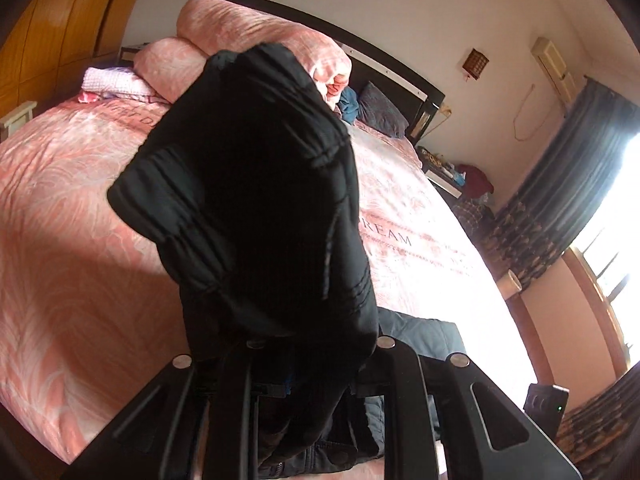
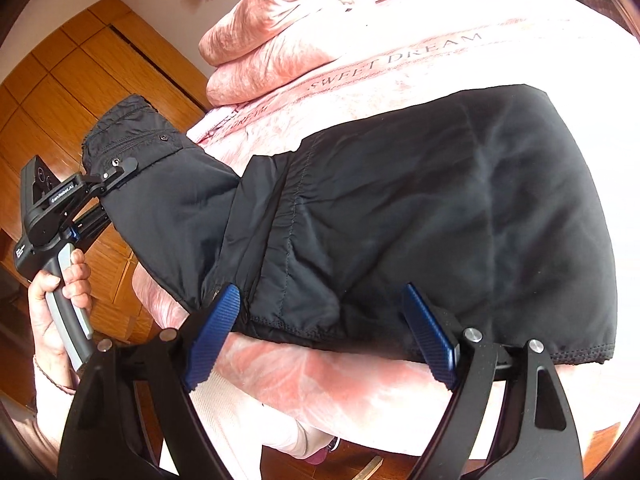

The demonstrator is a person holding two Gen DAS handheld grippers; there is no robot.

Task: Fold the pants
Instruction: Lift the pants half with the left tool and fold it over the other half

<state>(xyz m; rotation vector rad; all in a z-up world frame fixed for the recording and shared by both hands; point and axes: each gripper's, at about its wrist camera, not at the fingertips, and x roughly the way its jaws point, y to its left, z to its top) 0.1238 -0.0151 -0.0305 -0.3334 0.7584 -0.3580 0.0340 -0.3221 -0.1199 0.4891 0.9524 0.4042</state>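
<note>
Black pants point(image 2: 440, 208) lie across the pink bed point(image 2: 320, 376), legs folded together. One end is lifted off the bed's left side, with my left gripper point(image 2: 120, 168) shut on that snap-and-zip end. In the left wrist view this bunched cloth point(image 1: 256, 200) hangs in front of the lens and hides the left gripper's point(image 1: 296, 360) fingertips. My right gripper point(image 2: 320, 292) is open just over the near stitched edge of the pants. Its blue pads point(image 2: 216, 332) stand wide apart and press on nothing.
A folded pink quilt point(image 2: 272, 20) and pillows sit at the head of the bed. A wooden wardrobe point(image 2: 80, 80) stands on the left. A person's hand point(image 2: 56, 292) grips the left handle. A nightstand point(image 1: 444, 176) and dark curtains point(image 1: 560, 200) line the window side.
</note>
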